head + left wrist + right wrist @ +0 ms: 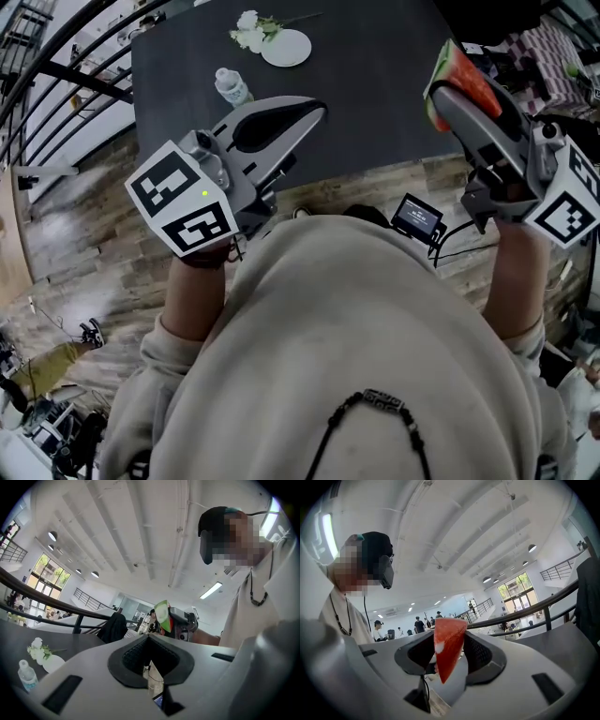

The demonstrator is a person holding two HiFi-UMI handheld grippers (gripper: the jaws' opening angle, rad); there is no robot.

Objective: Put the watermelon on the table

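Both grippers are held level ahead of the chest: the left gripper [317, 108] is pressed together on nothing, and the right gripper [445, 94] is pinched on the watermelon [469, 75]. The wedge is carried with its long axis upright, broad end up and narrow tip down, over the right edge of the table [375, 112]. Red flesh with one pale spot is presented to the holder, and the green-and-white rind is turned toward the left gripper.
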